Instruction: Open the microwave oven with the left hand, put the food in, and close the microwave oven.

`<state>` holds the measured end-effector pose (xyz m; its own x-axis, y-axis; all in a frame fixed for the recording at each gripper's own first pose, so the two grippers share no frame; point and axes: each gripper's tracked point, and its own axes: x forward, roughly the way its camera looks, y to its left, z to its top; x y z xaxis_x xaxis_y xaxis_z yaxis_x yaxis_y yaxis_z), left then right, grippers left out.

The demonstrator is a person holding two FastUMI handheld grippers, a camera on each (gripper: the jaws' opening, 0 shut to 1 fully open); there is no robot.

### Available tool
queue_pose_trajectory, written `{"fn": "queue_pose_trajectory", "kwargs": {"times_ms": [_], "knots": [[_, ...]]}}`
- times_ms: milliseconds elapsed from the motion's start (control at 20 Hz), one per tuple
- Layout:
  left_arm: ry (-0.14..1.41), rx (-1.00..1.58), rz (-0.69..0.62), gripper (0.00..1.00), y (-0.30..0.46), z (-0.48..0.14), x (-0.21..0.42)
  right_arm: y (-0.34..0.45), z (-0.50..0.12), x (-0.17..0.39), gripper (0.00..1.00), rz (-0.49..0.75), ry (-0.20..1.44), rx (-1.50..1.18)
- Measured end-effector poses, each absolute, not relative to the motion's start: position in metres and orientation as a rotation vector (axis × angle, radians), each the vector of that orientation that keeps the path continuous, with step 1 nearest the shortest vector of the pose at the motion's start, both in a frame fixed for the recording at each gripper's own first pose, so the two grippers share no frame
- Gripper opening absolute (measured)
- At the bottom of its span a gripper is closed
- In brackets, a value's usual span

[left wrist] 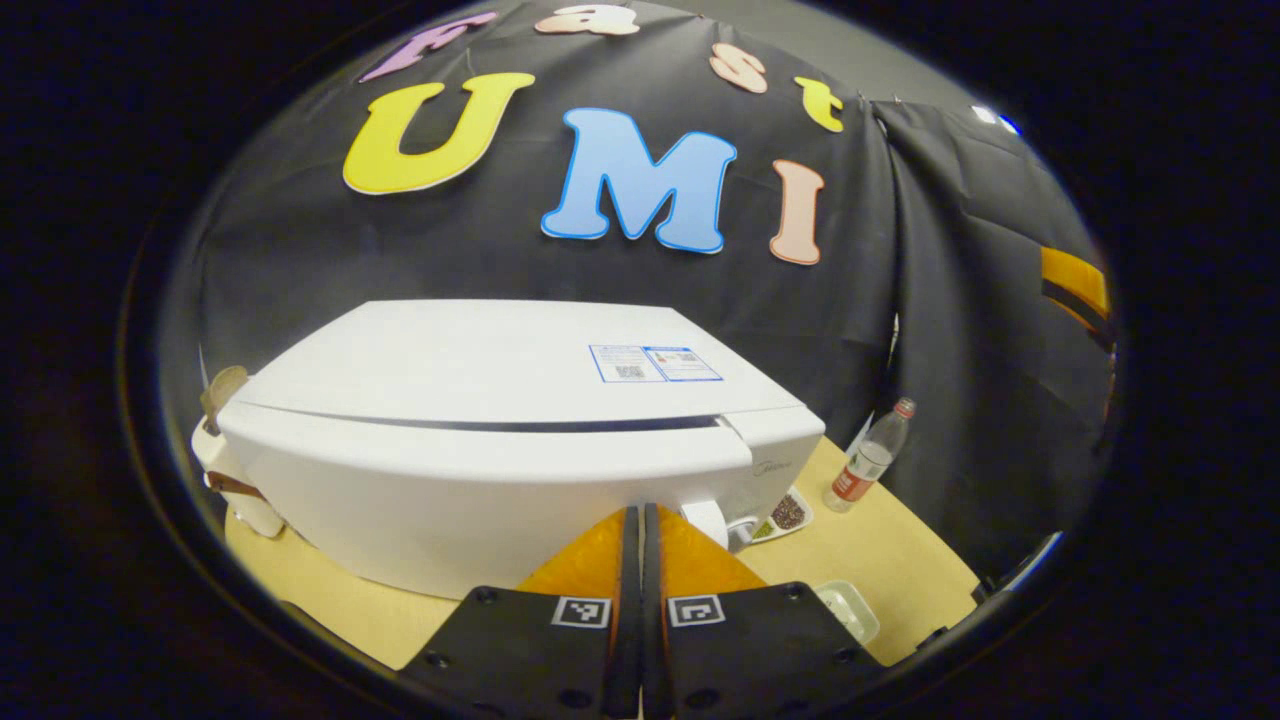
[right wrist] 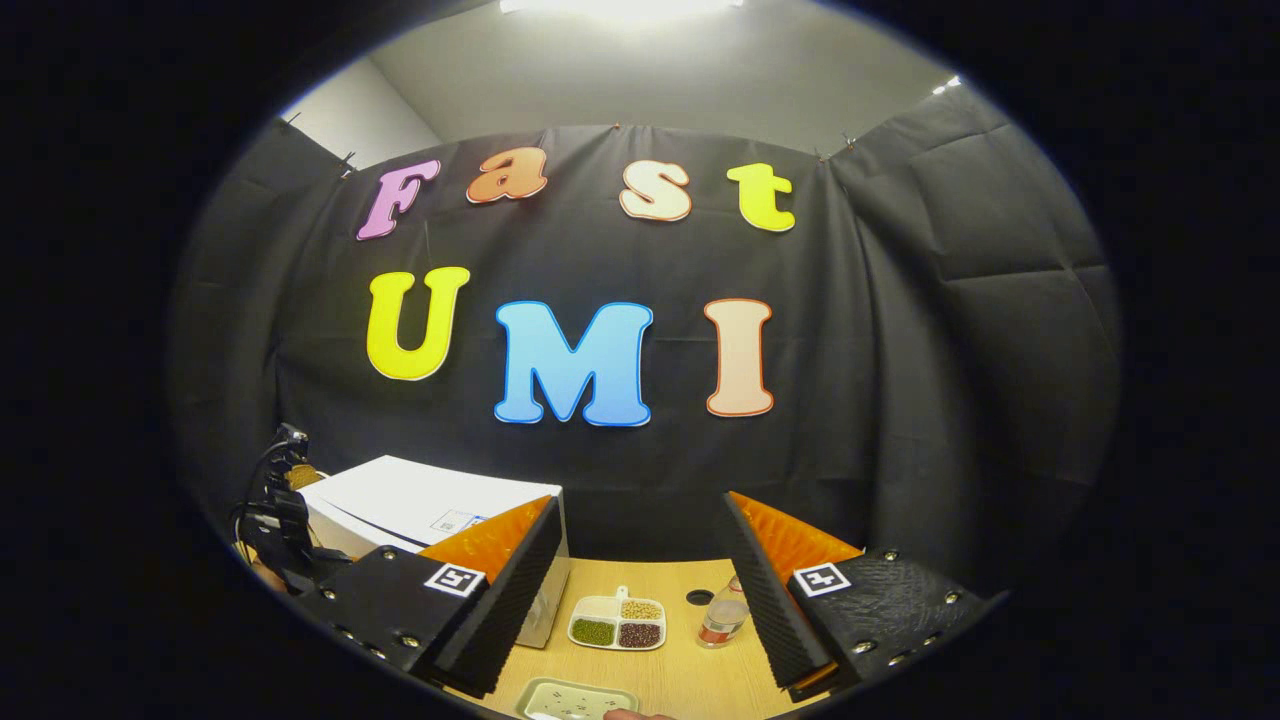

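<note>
Left gripper view: the left claw (left wrist: 640,560) sat at the bottom centre of the frame with its fingers pressed together, nothing between them, the tips just short of the lower front edge of the microwave oven (left wrist: 500,440). The oven, white and with its door closed, filled the middle of the frame on the wooden surface (left wrist: 900,560). At lower right, a clear tray (left wrist: 848,608) lay just beside the claw; farther back a divided dish (left wrist: 785,515) of grains sat by the oven's right corner, and beyond it a bottle (left wrist: 868,458) with a red label stood upright near the booth wall. Right gripper view: the right claw (right wrist: 640,590) was held wide apart and empty, one finger at lower left and one at lower right of the frame. Between them, nearest at the bottom edge, lay the pale tray (right wrist: 575,700) with small specks in it; whether this was the food could not be told. Behind it were the divided dish (right wrist: 618,622), holding green, dark and yellow grains, and the bottle (right wrist: 722,615) just right of it. The oven (right wrist: 420,505) stood at lower left of the frame, with the other gripper (right wrist: 280,520) and its cables at its left side.
</note>
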<state>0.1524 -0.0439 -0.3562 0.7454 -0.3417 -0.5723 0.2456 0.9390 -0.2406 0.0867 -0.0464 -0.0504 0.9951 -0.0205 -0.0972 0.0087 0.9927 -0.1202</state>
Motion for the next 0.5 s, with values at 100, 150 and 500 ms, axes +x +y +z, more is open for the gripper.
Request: {"fn": "queue_pose_trajectory", "kwargs": {"times_ms": [100,150,500], "knots": [[0.676,-0.149,-0.32,0.07,-0.049,-0.366,0.152,-0.048,-0.054,0.087,0.96,-0.017,0.107,-0.118],[0.665,-0.124,-0.321,0.07,-0.048,-0.363,0.152,-0.049,-0.055,0.087,0.96,-0.02,0.113,-0.116],[0.643,-0.155,-0.273,0.07,-0.045,-0.363,0.161,-0.063,-0.057,0.081,0.96,-0.054,0.12,-0.107]]}}
